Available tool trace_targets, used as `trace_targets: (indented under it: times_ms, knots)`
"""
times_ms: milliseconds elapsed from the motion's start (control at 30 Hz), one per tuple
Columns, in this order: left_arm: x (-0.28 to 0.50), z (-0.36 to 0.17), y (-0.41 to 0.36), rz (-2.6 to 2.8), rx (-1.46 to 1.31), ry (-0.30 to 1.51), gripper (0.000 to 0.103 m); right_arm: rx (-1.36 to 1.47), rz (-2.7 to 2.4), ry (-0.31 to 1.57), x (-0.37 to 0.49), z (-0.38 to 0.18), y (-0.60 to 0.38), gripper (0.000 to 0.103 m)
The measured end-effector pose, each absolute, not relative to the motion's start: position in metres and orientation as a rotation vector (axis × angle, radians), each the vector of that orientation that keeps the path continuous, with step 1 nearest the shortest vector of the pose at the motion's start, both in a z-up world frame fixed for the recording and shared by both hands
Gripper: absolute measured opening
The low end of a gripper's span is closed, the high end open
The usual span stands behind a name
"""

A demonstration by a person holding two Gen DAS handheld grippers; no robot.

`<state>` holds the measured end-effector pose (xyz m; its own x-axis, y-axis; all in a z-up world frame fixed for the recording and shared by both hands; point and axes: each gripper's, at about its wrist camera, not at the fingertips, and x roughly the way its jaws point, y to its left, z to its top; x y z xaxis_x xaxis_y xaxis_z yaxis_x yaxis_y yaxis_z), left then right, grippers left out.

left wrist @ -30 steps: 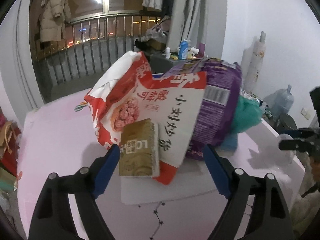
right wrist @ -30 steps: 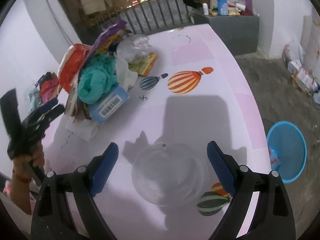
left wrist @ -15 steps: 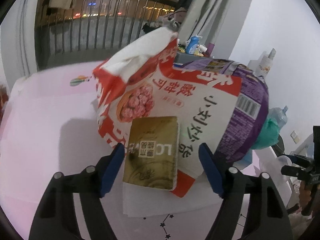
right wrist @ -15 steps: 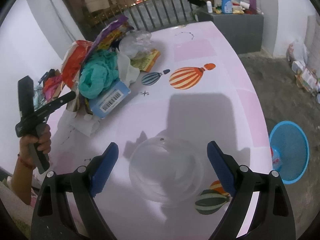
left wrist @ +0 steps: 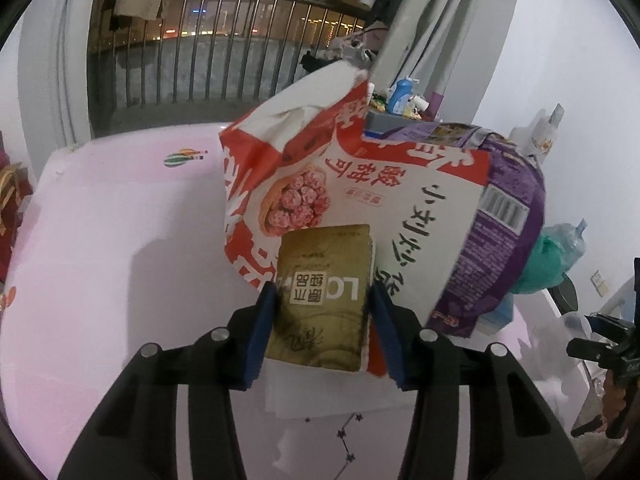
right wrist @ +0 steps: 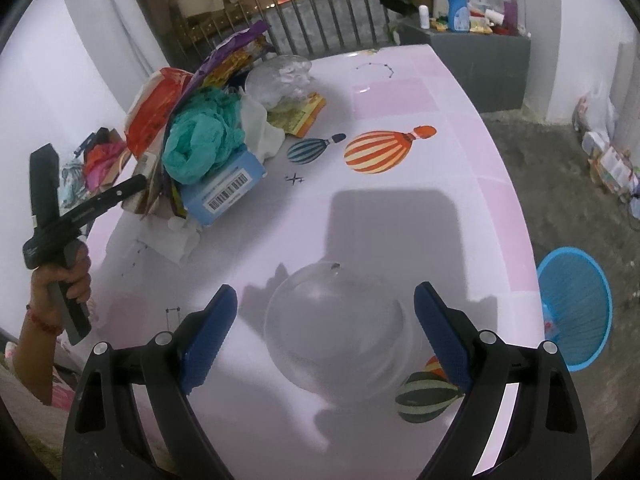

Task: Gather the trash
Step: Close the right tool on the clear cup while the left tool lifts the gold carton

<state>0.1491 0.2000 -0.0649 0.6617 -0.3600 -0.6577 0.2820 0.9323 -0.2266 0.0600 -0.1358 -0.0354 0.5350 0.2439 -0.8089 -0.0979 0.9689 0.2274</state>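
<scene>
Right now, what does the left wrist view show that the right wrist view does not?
Only the left wrist view shows the gold paper packet between the closing left gripper pads. Only the right wrist view shows the clear glass bowl between the open right gripper and the blue mesh basket. Both show the red-and-white snack bag, teal plastic bag and pink table.

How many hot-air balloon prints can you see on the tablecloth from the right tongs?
3: a large orange one, a small teal one beside it, and a green one under the clear bowl's edge. The trash pile may hide others.
</scene>
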Motion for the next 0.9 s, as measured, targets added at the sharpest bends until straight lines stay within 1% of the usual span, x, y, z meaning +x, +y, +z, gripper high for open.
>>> trace_targets:
  times_ms: [233, 367, 500, 700, 800, 900]
  knots:
    - [0.109, -0.047, 0.203, -0.348, -0.068, 0.718, 0.046, 0.172, 0.193, 0.969, 0.056, -0.031, -0.138, 0.086]
    - [0.089, -0.041, 0.197, -0.398, -0.071, 0.720, 0.046, 0.184, 0.183, 0.964, 0.054, -0.031, -0.140, 0.086]
    - [0.066, -0.039, 0.171, -0.482, -0.029, 0.728, 0.046, 0.192, 0.183, 0.954, 0.049, -0.030, -0.142, 0.086]
    - [0.050, -0.051, 0.123, -0.588, 0.040, 0.775, 0.046, 0.205, 0.196, 0.965, 0.049, -0.036, -0.145, 0.085]
    - [0.050, -0.061, 0.102, -0.612, 0.057, 0.805, 0.046, 0.210, 0.194, 0.970, 0.048, -0.039, -0.150, 0.071]
    - [0.051, -0.069, 0.084, -0.611, 0.072, 0.835, 0.046, 0.237, 0.181, 0.961, 0.046, -0.039, -0.158, 0.068]
